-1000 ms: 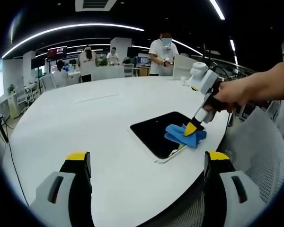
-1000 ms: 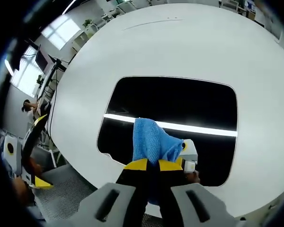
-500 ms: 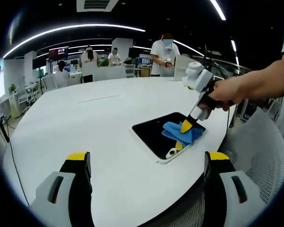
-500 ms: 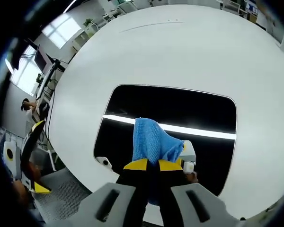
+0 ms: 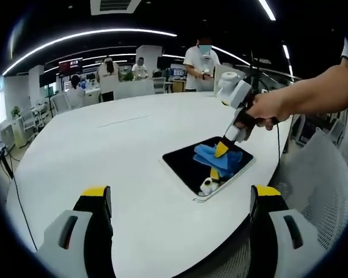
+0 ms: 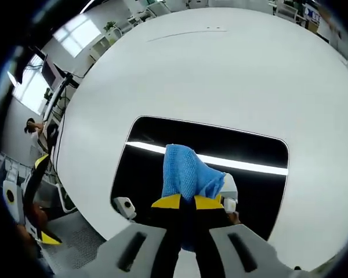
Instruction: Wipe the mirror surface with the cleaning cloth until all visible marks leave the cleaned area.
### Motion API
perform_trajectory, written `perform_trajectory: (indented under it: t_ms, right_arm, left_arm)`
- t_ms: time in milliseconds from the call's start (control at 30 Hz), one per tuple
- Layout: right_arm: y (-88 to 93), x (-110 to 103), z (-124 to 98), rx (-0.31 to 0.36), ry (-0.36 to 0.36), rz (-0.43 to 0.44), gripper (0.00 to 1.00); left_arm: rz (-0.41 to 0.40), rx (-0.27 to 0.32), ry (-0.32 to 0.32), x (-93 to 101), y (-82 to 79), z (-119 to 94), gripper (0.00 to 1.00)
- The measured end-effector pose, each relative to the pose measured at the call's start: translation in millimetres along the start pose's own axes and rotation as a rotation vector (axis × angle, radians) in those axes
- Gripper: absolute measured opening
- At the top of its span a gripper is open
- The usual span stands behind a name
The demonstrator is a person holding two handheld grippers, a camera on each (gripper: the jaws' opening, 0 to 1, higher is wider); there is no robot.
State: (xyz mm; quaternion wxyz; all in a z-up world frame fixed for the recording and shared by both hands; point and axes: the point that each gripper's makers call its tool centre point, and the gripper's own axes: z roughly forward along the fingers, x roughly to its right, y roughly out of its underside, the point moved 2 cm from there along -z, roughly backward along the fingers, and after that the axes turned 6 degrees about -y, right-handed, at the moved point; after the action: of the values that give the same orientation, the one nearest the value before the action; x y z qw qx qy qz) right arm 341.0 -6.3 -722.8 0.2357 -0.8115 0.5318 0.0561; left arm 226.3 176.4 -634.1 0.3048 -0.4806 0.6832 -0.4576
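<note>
No brand, label or writing could be read anywhere, and no container stood on the bench.

In the left gripper view, the left claw (image 5: 182, 200) hung wide open with nothing between its yellow-tipped jaws, raised above the near edge of the white bench (image 5: 104, 145). Beyond it, toward the right side of the bench, the mirror (image 5: 203, 165) lay flat, a dark rounded rectangle with a thin pale rim. The blue cleaning cloth (image 5: 216, 158) sat bunched on the mirror's far right part. The right claw (image 5: 221, 149) came in from the right, held in a person's hand (image 5: 267, 110), its yellow tip pressed down onto the cloth. A small white and yellow reflection showed in the glass near the mirror's near corner. People stood and sat at desks in the far background.

In the right gripper view, the left claw (image 6: 29, 191) appeared small at the left edge, off the bench. The mirror (image 6: 162, 156) spread across the middle, with a bright strip of ceiling light (image 6: 243, 165) reflected across it. The right claw (image 6: 187, 202) was closed tight on the cleaning cloth (image 6: 185, 174), which rose in a blue fold above its jaws against the glass. The bench (image 6: 220, 75) stretched bare beyond the mirror.
</note>
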Motion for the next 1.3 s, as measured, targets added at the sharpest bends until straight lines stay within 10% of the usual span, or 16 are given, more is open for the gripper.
perform_trajectory:
  t_ms: [1300]
  right_arm:
    - [-59.1, 19.0, 12.8, 0.005, 0.0, -0.023, 0.0]
  left_arm:
    - [-0.009, -0.013, -0.01, -3.5, 6.9, 3.8, 0.99]
